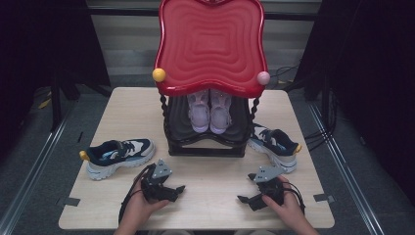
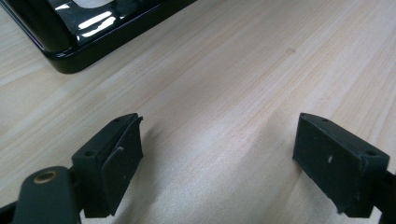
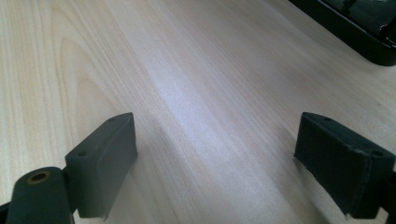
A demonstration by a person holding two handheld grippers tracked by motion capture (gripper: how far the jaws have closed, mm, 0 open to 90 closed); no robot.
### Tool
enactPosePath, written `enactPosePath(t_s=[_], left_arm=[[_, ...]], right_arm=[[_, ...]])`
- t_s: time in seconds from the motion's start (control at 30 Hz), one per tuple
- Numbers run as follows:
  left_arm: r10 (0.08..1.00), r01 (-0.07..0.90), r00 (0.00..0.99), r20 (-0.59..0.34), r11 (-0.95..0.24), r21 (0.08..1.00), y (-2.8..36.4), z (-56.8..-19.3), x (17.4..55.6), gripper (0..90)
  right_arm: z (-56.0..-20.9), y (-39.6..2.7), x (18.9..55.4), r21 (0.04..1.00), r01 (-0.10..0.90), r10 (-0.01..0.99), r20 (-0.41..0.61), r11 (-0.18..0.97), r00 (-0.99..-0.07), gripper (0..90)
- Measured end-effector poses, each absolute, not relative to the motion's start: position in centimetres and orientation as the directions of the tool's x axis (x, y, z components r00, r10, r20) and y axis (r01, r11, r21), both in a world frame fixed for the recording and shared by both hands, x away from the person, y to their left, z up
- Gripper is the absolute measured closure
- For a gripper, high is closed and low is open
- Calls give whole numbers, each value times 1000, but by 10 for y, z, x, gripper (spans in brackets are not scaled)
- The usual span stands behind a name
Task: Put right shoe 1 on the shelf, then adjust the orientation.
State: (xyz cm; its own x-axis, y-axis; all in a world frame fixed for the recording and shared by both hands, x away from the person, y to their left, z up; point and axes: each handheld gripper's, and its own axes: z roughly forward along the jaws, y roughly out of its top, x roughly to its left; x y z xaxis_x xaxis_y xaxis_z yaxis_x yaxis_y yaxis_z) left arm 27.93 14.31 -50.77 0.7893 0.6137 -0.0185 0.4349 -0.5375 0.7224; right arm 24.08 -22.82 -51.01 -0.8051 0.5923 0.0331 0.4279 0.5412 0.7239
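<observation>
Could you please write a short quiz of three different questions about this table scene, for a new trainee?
1. True or false: the left hand-held gripper is shut on a shoe.
2. Which shoes stand on the lower shelf of the rack, under its red top?
A. the pink pair
B. the dark blue pair
C. none
3. Fill in: the dark blue sneaker left of the rack lies nearest to the ____ hand-held gripper.

Key:
1. False; both it and the right hand-held gripper are open over the bare table.
2. A
3. left
</observation>
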Motion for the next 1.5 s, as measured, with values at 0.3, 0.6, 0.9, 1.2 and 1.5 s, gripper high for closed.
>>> enactPosePath(t_s=[0.3, 0.6, 0.9, 1.2, 1.5], left_arm=[[613, 455, 790, -24, -558, 694, 146, -504, 279, 157], [592, 475, 805, -16, -629, 615, 149, -494, 282, 177], [584, 506, 810, -52, -650, 566, 156, -471, 290, 180], [591, 543, 804, -68, -683, 488, 165, -462, 298, 177], [595, 578, 798, -93, -712, 399, 172, -452, 306, 214]], right_arm=[[-510, -229, 242, 725, 422, 585, 33, 544, -810, 117], [-510, -229, 241, 723, 424, 585, 34, 546, -810, 116], [-510, -229, 243, 723, 418, 575, 35, 550, -817, 115], [-510, -229, 243, 723, 418, 574, 36, 550, -818, 115], [-510, -229, 243, 723, 416, 572, 36, 551, -819, 114]])
